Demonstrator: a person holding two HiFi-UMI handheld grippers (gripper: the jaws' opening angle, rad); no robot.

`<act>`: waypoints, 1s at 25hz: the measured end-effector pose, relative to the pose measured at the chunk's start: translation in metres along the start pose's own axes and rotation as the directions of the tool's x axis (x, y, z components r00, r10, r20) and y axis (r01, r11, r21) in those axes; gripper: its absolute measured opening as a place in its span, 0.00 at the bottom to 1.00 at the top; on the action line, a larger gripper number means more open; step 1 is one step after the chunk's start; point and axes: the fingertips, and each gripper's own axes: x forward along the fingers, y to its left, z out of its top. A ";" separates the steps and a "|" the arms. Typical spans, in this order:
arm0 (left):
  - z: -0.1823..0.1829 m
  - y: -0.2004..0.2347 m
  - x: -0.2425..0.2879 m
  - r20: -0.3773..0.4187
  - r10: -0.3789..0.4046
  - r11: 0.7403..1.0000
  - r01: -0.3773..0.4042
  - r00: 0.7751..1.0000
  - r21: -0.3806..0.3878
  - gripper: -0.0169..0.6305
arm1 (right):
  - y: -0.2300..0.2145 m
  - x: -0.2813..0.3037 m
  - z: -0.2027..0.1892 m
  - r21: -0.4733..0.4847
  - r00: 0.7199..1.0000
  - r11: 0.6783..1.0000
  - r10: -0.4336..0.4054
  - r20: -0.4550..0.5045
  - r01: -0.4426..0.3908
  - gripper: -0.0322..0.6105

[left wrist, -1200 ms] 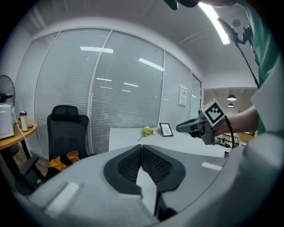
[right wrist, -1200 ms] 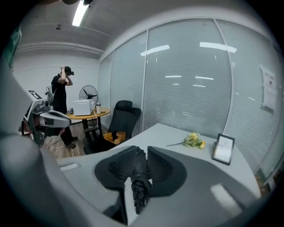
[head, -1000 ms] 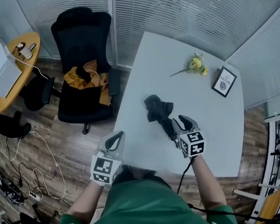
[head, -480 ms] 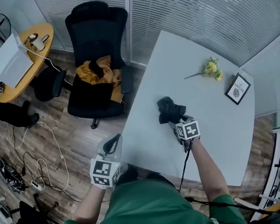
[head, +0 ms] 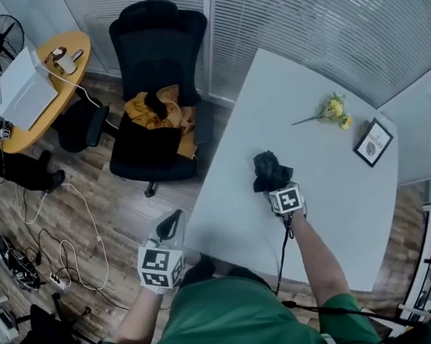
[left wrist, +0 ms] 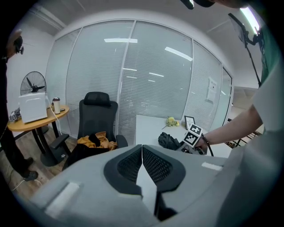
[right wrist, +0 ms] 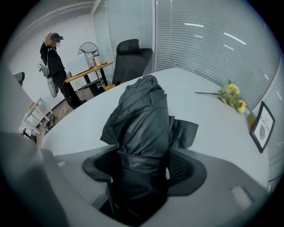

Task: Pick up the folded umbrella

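Two grippers appear, with one target. The folded umbrella [head: 270,172] lies on the white desk [head: 337,202], just right of centre in the head view. It is well apart from the yellow flowers [head: 334,110] and the small framed picture [head: 374,142] at the upper right.

My right gripper [right wrist: 144,168] points steeply down at the umbrella. Its jaws have just been opening and now stand spread wide, with the umbrella's strapped, narrower section between them. As far as I can judge, the pads are not pressing on it.

My left gripper [left wrist: 142,153] hangs beyond the desk's edge at the lower left of the head view. Its jaws are pressed together with nothing between them.

On handling, I judge the umbrella to be light. The black fabric is loose, crumpled and probably slippery, bunching out in soft folds above the strap. Folds like these would give under the pads and could slide over the stiffer ribs and shaft inside.

The best hold looks to be the banded section, where the strap gathers the fabric tight against that core, and this is where the jaws now sit. I would close firmly and squarely across it, since a grip on the puffed fabric alone could let the umbrella sag or slip out during the lift.
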 end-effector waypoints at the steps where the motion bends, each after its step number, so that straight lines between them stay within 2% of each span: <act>1: -0.001 -0.001 -0.001 -0.002 -0.001 1.000 0.001 1.000 0.002 0.05 | -0.001 0.001 -0.001 0.002 1.000 1.000 0.005 0.003 -0.005 0.55; 8: 0.000 -0.008 0.001 -0.011 -0.016 1.000 0.016 1.000 0.000 0.05 | 0.001 -0.002 -0.002 0.021 0.999 0.999 0.034 0.032 -0.035 0.53; 12: 0.004 -0.017 0.003 -0.004 -0.031 0.999 0.031 1.000 0.011 0.04 | 0.010 -0.012 -0.012 0.079 0.995 0.993 0.088 0.056 -0.092 0.52; 19: 0.003 -0.041 0.011 -0.017 -0.081 0.996 0.082 0.997 0.034 0.05 | 0.028 -0.043 -0.020 0.231 0.968 0.951 0.161 0.190 -0.204 0.51; 25: 0.011 -0.078 0.022 -0.005 -0.144 0.988 0.144 0.990 0.056 0.05 | 0.027 -0.084 -0.016 0.230 0.935 0.940 0.174 0.308 -0.251 0.51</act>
